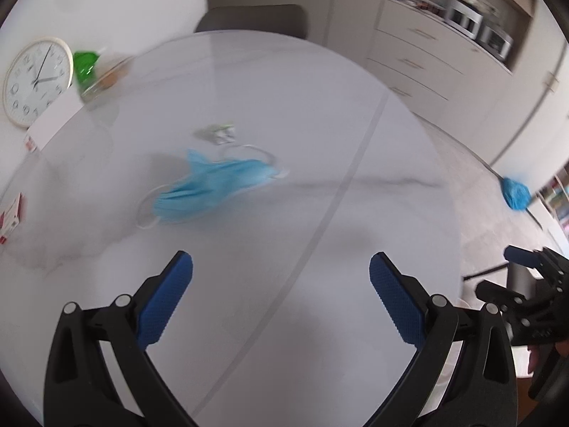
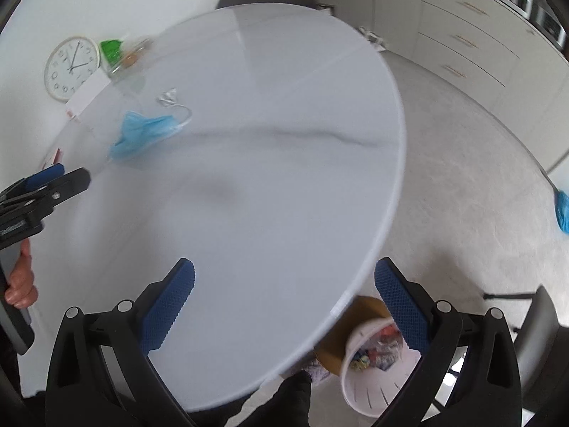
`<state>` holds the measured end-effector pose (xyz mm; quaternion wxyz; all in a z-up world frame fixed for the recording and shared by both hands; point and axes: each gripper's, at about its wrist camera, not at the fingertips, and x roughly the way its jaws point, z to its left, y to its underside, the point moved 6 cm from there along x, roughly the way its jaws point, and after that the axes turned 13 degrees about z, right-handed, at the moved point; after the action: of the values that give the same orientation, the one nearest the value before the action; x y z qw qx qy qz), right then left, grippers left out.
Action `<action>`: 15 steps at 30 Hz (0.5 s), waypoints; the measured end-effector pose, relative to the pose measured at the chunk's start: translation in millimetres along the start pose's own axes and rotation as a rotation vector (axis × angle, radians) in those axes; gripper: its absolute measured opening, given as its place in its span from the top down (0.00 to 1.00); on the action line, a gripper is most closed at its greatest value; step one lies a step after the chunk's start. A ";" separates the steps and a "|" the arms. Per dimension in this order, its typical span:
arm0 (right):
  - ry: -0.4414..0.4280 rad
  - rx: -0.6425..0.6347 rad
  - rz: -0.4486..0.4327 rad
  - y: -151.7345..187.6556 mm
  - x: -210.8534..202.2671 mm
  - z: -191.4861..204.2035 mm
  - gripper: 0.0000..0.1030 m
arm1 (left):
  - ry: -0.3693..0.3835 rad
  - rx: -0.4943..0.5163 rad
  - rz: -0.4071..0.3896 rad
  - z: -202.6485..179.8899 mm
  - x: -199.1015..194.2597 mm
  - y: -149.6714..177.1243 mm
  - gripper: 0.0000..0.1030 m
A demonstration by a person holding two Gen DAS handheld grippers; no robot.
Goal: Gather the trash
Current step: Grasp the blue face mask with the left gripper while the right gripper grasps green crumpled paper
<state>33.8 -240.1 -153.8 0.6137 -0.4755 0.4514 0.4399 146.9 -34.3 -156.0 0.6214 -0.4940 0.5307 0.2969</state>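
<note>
A crumpled blue face mask [image 1: 213, 185] lies on the white marble table [image 1: 320, 114], with a small crumpled wrapper [image 1: 217, 133] just behind it. My left gripper [image 1: 281, 284] is open and empty, above the table short of the mask. In the right wrist view the mask [image 2: 142, 133] and wrapper [image 2: 167, 98] lie far left on the table [image 2: 284, 142]. My right gripper [image 2: 284, 291] is open and empty, over the table's near right edge. A white bin [image 2: 377, 363] with trash inside stands on the floor below that edge.
A wall clock [image 1: 35, 80], a green item [image 1: 85, 66] and a glass jar [image 1: 106, 78] sit at the table's far left. A red and white box [image 1: 12, 213] lies at the left edge. A chair [image 1: 252, 19] stands behind the table. A blue mop [image 1: 515, 192] lies on the floor.
</note>
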 end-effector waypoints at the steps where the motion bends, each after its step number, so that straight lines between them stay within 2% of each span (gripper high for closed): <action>1: -0.004 -0.007 -0.002 -7.8 0.9 7.6 0.02 | -0.004 -0.009 0.003 3.2 3.0 -1.8 0.07; 10: -0.018 -0.046 -0.002 -47.5 14.5 43.1 0.02 | 0.010 -0.098 0.050 42.8 51.6 -39.7 0.07; 15: -0.023 -0.049 0.007 -58.2 22.0 47.8 0.02 | 0.031 -0.193 0.099 54.9 90.6 -61.3 0.07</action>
<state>101.2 -200.2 -157.6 0.6056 -0.4838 0.4351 0.4582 245.4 -18.0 -226.9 0.5470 -0.5294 0.5330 0.3694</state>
